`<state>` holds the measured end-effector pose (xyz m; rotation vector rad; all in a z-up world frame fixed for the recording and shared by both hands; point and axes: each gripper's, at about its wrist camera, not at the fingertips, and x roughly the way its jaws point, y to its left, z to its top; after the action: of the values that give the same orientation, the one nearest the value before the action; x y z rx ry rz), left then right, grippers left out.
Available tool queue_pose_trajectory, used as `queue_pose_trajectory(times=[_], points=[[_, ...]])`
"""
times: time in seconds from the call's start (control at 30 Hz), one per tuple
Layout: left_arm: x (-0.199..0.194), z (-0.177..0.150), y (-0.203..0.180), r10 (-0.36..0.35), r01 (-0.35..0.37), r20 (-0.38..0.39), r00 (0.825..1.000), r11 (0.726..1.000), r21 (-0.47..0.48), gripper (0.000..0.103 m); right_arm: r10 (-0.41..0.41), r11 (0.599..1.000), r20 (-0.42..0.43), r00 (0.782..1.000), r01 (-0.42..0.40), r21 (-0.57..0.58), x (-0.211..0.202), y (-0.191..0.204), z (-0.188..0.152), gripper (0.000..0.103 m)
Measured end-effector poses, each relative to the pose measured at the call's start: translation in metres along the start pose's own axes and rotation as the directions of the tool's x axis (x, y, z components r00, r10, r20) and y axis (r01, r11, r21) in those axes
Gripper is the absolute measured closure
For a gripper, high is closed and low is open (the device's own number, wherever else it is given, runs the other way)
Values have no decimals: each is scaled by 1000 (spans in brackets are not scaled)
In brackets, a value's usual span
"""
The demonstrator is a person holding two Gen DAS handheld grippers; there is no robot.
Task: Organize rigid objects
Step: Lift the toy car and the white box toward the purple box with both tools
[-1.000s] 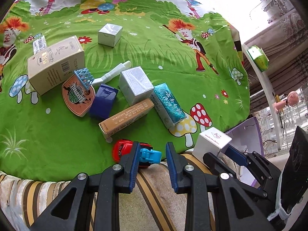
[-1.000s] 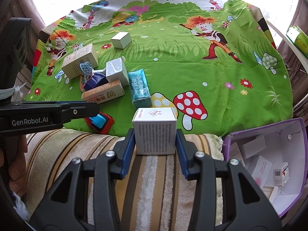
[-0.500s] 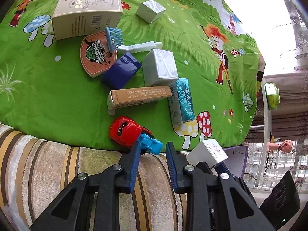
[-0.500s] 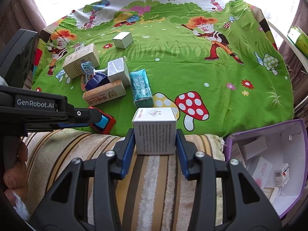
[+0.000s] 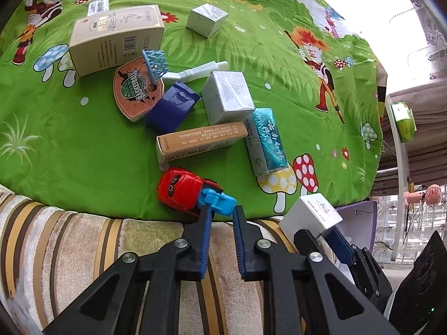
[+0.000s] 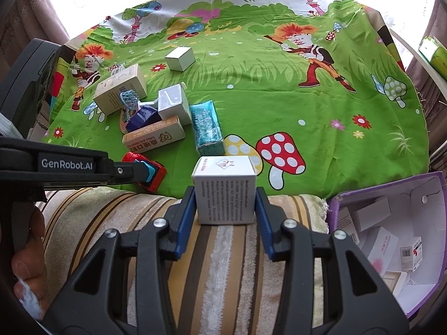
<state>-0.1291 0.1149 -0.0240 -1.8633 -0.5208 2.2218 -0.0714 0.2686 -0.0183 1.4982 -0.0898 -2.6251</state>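
My right gripper is shut on a white cube box and holds it above the striped cushion; the box also shows in the left wrist view. My left gripper is open, its fingertips on either side of the blue rear of a red toy car at the cloth's near edge; the car also shows in the right wrist view. A pile of boxes lies on the green cloth: a tan long box, a teal pack, a silver box, a dark blue box.
A purple bin holding small boxes sits at the right, below the cloth edge. A beige box, a basketball-hoop toy, a white tube and a small silver cube lie further back. Striped cushion in front.
My left gripper has moved forward to the toy car, so its fingertips now flank the car's blue rear. The right gripper has kept the white box almost still.
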Motion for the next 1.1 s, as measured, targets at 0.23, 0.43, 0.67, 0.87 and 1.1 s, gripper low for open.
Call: queue_pose_trajectory(times=[0.23,0.43,0.67,0.87,1.1], points=[[-16,6,-4,67,-76,79,995,990,122,49,-1,1000,0,1000,1,0,0,0,0,57],[-9,9,-16,94,-113,81,992,958,262,22,-1,1000,0,1000,1,0,0,-1,0,57],[25,15,-15,193,-186,8,981,933,309,26,-1,1000,1,1000,1,0,0,0,0,57],[32,13,-18,205,-191,-6,979,921,339,48,3,1000,13,1000,-3,7,-3,-2,0,58],[26,9,-21,191,-183,12,982,922,341,49,8,1000,32,999,-8,21,-11,-5,-1,58]])
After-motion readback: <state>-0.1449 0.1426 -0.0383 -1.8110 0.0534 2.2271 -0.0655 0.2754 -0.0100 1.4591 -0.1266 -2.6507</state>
